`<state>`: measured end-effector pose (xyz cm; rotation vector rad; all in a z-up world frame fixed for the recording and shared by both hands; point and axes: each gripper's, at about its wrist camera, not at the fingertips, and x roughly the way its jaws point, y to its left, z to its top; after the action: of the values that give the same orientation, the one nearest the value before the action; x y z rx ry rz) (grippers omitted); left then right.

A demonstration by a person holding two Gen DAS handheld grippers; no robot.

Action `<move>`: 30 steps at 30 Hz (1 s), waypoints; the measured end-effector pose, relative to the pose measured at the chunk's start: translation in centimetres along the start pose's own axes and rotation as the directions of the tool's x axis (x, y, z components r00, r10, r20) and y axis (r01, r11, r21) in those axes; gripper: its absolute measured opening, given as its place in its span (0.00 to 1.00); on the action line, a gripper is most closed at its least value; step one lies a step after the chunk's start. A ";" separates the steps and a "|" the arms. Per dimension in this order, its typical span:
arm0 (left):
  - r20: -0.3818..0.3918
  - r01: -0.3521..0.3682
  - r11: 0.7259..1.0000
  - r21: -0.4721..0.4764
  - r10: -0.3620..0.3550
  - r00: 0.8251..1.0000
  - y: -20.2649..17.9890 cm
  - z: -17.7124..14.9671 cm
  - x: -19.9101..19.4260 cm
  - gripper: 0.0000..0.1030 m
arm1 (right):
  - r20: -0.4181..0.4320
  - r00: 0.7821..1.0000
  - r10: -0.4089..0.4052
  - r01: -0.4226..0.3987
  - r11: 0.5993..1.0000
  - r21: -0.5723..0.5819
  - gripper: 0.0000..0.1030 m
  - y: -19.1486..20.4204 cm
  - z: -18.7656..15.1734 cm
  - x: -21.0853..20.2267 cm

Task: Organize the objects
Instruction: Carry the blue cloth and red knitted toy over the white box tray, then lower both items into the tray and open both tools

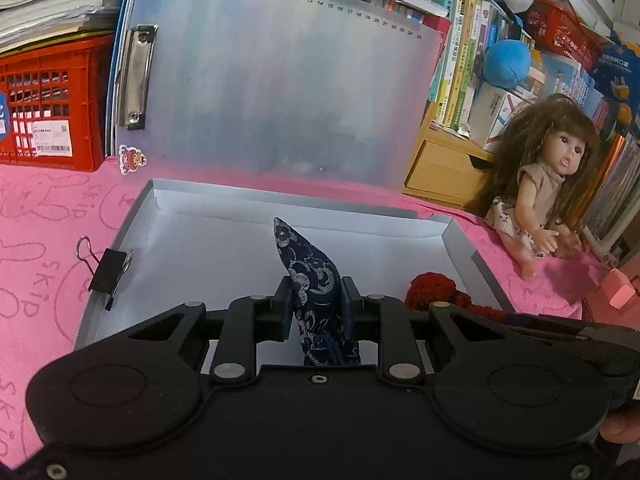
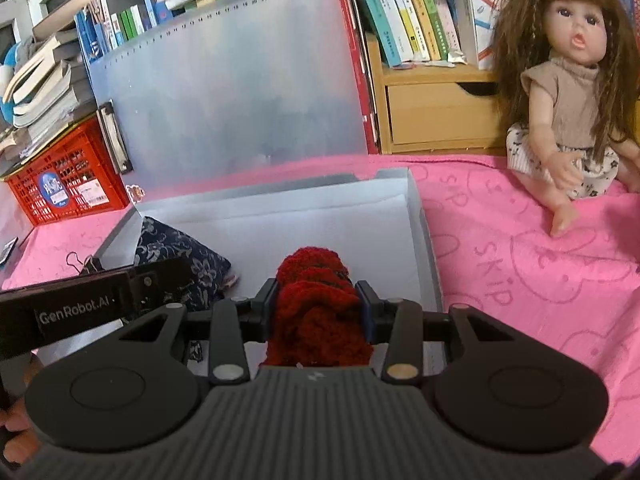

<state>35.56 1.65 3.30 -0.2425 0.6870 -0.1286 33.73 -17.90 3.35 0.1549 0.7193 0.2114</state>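
- Now the left gripper (image 1: 316, 300) has its fingers clamped on a navy floral fabric pouch (image 1: 310, 276), whose pointed end sticks up above the open white box (image 1: 460, 248).
- Seen from the right wrist, that pouch (image 2: 180, 252) sits low in the box's left corner, with the left gripper (image 2: 160, 280) reaching in from the left.
- The right gripper (image 2: 318, 304) has its fingers pressed against both sides of a dark red knitted bundle (image 2: 316, 292), held over the box's front part; whether it touches the floor cannot be told.
- From the left wrist, the red bundle (image 1: 432, 288) shows near the box's right wall.
- A black binder clip (image 1: 106, 272) grips the box's left wall.
- Behind the box a translucent clipboard (image 1: 280, 80) stands upright.
- A long-haired doll (image 2: 568, 92) sits on the pink cloth (image 2: 540, 280), well apart to the right of the box (image 2: 420, 216).
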 end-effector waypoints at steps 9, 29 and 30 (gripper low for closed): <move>-0.005 -0.002 1.000 -0.007 0.002 1.000 0.3 0.0 0.0 0.23 | -0.010 1.000 0.009 -0.009 1.000 0.000 0.48 0.0 -0.2 0.1; 0.083 0.013 0.999 0.047 -0.017 0.996 -1.1 0.6 -6.3 0.72 | 0.092 0.993 0.079 -0.081 0.997 0.009 0.80 -0.3 0.6 -5.6; 0.088 0.013 0.999 0.052 -0.018 0.996 -1.2 0.5 -6.8 0.74 | 0.098 0.992 0.083 -0.084 0.996 0.007 0.80 -0.3 0.6 -6.0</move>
<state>30.61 1.94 8.14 -0.2030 0.5934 -0.1495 29.74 -19.71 7.57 0.2048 0.6171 0.2781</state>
